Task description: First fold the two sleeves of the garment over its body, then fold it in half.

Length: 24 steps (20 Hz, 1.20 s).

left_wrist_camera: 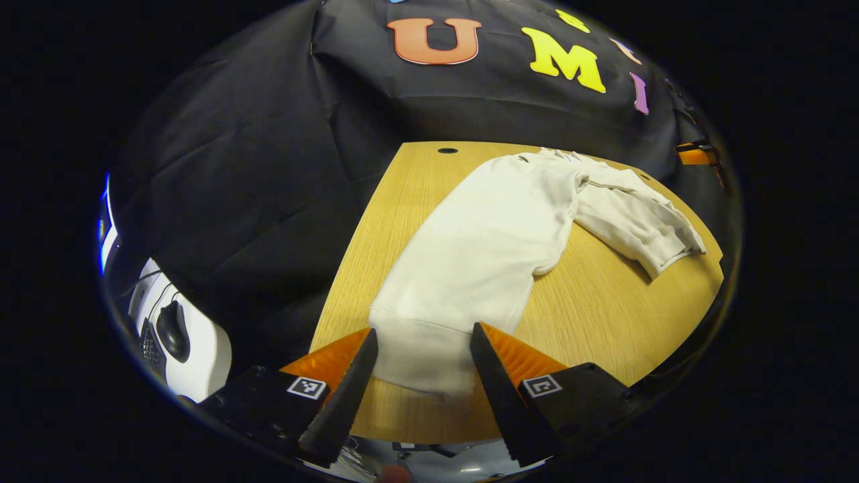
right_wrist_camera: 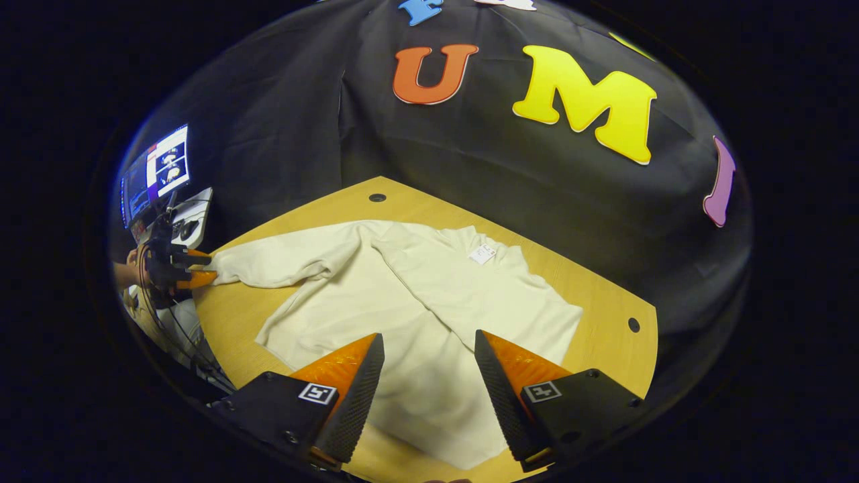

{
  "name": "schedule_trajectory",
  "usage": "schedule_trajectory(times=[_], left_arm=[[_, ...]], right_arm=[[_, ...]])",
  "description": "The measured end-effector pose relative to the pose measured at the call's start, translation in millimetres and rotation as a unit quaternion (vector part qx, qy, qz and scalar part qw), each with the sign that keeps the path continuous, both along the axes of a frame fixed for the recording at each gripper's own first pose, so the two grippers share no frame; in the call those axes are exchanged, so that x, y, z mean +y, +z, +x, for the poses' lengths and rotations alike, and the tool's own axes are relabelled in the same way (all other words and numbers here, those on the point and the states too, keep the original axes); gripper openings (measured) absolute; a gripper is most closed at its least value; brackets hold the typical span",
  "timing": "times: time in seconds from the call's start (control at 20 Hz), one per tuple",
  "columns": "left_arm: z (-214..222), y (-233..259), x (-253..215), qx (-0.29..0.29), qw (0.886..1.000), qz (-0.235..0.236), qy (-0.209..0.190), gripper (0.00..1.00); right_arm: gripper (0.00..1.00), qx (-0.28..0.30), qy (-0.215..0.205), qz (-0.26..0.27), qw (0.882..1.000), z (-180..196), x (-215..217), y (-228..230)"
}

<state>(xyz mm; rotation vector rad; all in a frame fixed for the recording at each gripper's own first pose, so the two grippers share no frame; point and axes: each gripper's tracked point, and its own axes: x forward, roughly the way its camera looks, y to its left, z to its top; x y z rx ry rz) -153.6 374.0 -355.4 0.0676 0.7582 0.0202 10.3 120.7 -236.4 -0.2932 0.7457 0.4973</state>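
A cream sweatshirt (right_wrist_camera: 402, 295) lies spread on the wooden table (right_wrist_camera: 604, 302), its neck label (right_wrist_camera: 483, 253) facing up. One sleeve (right_wrist_camera: 275, 265) stretches out to the left in the right gripper view. My left gripper (left_wrist_camera: 424, 332) is open at that sleeve's end, with the ribbed cuff (left_wrist_camera: 416, 362) lying between its fingers. It also shows far off as the left gripper (right_wrist_camera: 181, 272), held by a hand. My right gripper (right_wrist_camera: 429, 335) hangs open over the near part of the sweatshirt, its fingers apart above the cloth. The sweatshirt body (left_wrist_camera: 631, 208) lies bunched at the far right.
Round cable holes (left_wrist_camera: 447, 150) (right_wrist_camera: 633, 325) mark the table near its edges. Beside the table stands a white desk with a mouse (left_wrist_camera: 173, 329) and a lit monitor (right_wrist_camera: 158, 171). Bare wood (left_wrist_camera: 604, 315) lies right of the sleeve.
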Motion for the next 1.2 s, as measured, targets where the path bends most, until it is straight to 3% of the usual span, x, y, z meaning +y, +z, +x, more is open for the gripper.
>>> schedule_trajectory(times=[0.05, 0.2, 0.3, 0.35, 0.5, 0.55, 0.6, 0.8, 1.2], left_arm=[[0, 0, -1, 0.002, 1.0, -0.003, -0.002, 0.82], [3, -2, -1, 0.006, 1.0, -0.002, 0.008, 0.71], [3, 1, 0, 0.008, 1.0, 0.002, 0.02, 0.45], [4, 1, -2, 0.013, 1.0, 0.005, 0.022, 0.37], [5, 1, -6, 0.025, 0.999, 0.015, 0.027, 0.19], [5, 2, -10, 0.021, 0.999, 0.005, 0.029, 0.19], [6, 3, -15, 0.018, 0.999, -0.007, 0.031, 0.11], [5, 11, -23, 0.005, 0.999, -0.015, 0.038, 0.05], [37, 75, -53, -0.051, 0.998, -0.039, 0.029, 0.05]], right_arm=[[0.86, 0.004, 0.002, 0.0, 1.0, 0, 1, 0], [0.85, 0.009, 0.003, 0.006, 1.0, 1, 4, 1], [0.85, 0.013, 0.001, 0.013, 1.0, 1, 5, 2], [0.86, 0.014, -0.001, 0.018, 1.0, 2, 6, 3], [0.85, 0.02, -0.009, 0.028, 0.999, 1, 4, 2], [0.85, 0.022, -0.012, 0.03, 0.999, 0, 4, 2], [0.85, 0.024, -0.014, 0.031, 0.999, -3, 1, 2], [0.85, 0.023, -0.019, 0.037, 0.999, -5, -8, 5], [0.85, 0.003, -0.03, 0.077, 0.997, -2, -13, 29]])
